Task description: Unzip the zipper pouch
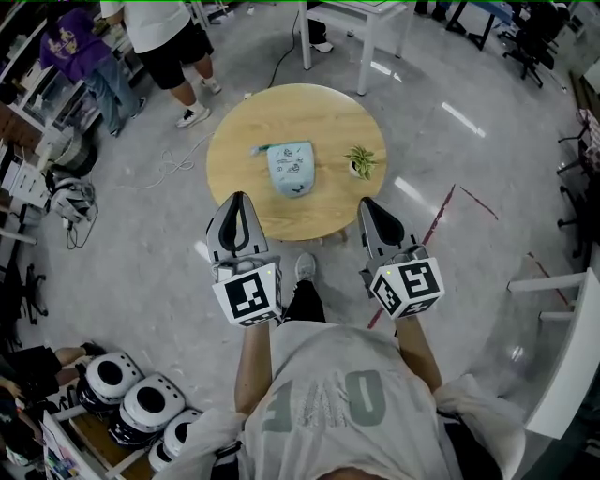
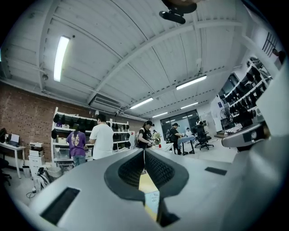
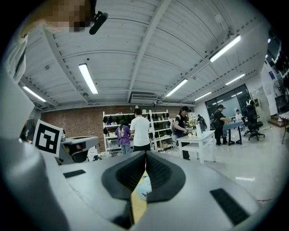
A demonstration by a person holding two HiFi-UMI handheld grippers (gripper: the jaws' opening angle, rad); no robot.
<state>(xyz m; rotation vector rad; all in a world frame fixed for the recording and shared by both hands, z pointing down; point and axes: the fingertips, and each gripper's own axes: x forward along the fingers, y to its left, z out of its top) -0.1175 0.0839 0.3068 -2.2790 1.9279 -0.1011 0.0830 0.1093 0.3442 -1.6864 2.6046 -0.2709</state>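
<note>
A light blue zipper pouch [image 1: 292, 167] with small dark prints lies flat near the middle of a round wooden table [image 1: 242, 131]. My left gripper [image 1: 239, 200] hovers over the table's near left edge, short of the pouch, its jaws shut and empty. Over the near right edge, my right gripper [image 1: 370, 205] is also shut with nothing between its jaws. In the left gripper view the closed fingertips [image 2: 144, 152] point level across the room, and a sliver of pouch [image 2: 152, 198] shows in the gap below them. The right gripper view shows the same shut pads [image 3: 145, 155] with the pouch [image 3: 143, 183] beneath.
A small potted plant [image 1: 360, 162] stands on the table to the right of the pouch. Two people [image 1: 141, 42] stand beyond the table at the upper left, near cables on the floor. A white table [image 1: 361, 21] stands behind, and helmets [image 1: 141, 401] sit on a rack at the lower left.
</note>
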